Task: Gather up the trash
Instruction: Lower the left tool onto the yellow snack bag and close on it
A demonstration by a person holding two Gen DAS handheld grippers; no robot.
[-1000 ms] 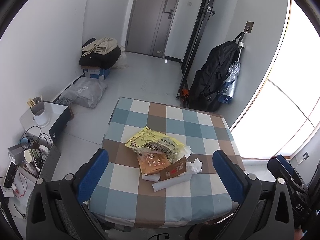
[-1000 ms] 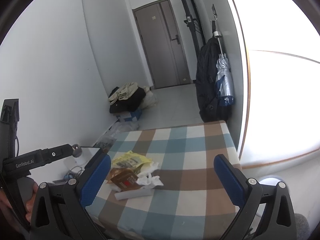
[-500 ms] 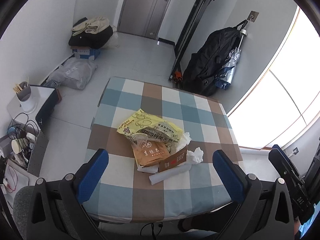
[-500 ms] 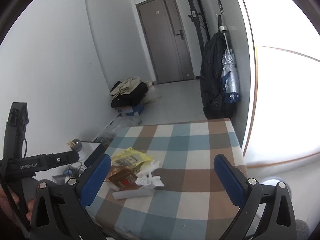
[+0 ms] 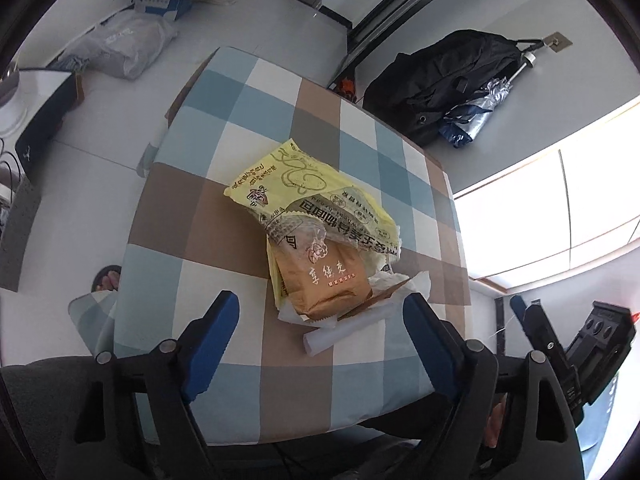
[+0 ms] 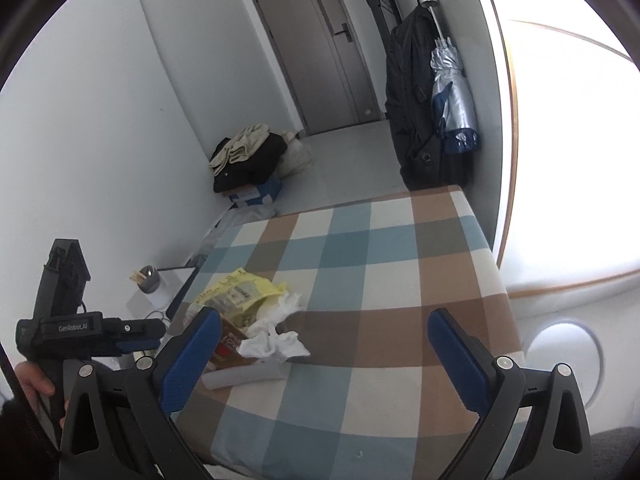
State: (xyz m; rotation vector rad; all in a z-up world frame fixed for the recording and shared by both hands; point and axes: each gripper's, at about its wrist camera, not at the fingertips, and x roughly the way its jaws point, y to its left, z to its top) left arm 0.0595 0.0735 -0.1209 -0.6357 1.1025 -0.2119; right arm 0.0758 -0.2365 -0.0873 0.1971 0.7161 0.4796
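Trash pile sits on the checked desk (image 5: 224, 240), near its front edge: yellow wrapper (image 5: 316, 192) on top at the back, brown snack bag (image 5: 324, 280) half tucked under it, crumpled white tissue (image 6: 276, 336) on the right side, white paper roll (image 5: 344, 332) lying flat at the front, just beside the bag; left gripper (image 5: 320, 332) hangs over the pile angled down, blue fingers (image 5: 212, 340) still wide but closing, roll and bag edge sit between them, pads not touching either; right gripper (image 6: 320, 360) is off to the right of the pile over bare checked cloth, fingers wide, nothing between them; right wrist view also shows a hand (image 6: 34, 380) on the left gripper's handle at lower left; black bag (image 6: 416, 112) and folded umbrella (image 6: 452, 96) hang on the wall behind the desk.
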